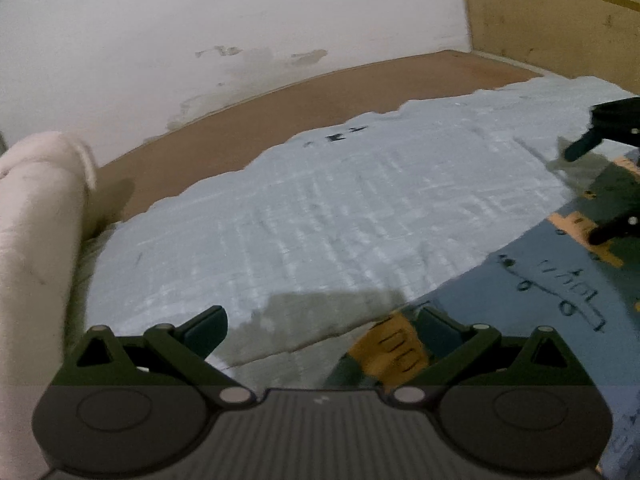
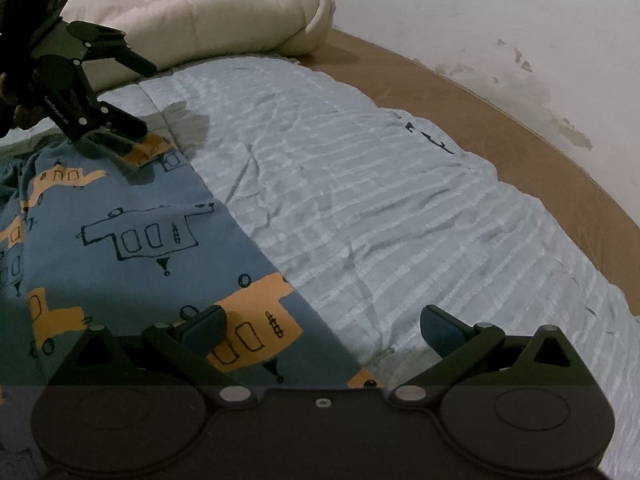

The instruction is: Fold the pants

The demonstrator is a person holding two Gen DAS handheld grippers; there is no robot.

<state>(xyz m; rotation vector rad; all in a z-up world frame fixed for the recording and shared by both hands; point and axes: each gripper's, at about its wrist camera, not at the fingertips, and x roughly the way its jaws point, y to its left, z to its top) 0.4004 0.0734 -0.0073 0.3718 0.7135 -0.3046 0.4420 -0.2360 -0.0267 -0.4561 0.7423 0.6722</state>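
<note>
Blanket: pale blue ribbed blanket (image 2: 380,208) spread flat over the bed, lightly creased, a few small dark marks near its far edge.
Sheet: brown sheet (image 1: 304,100) bare in a band between the blanket's wavy edge and the wall.
Comforter: cream quilted comforter (image 2: 200,16) rolled up at one end of the bed, touching the blanket.
Wall: white wall (image 1: 240,20) with stains and flaking patches low down.
Headboard: tan wooden headboard (image 1: 552,20) meeting the wall at the corner.
</note>
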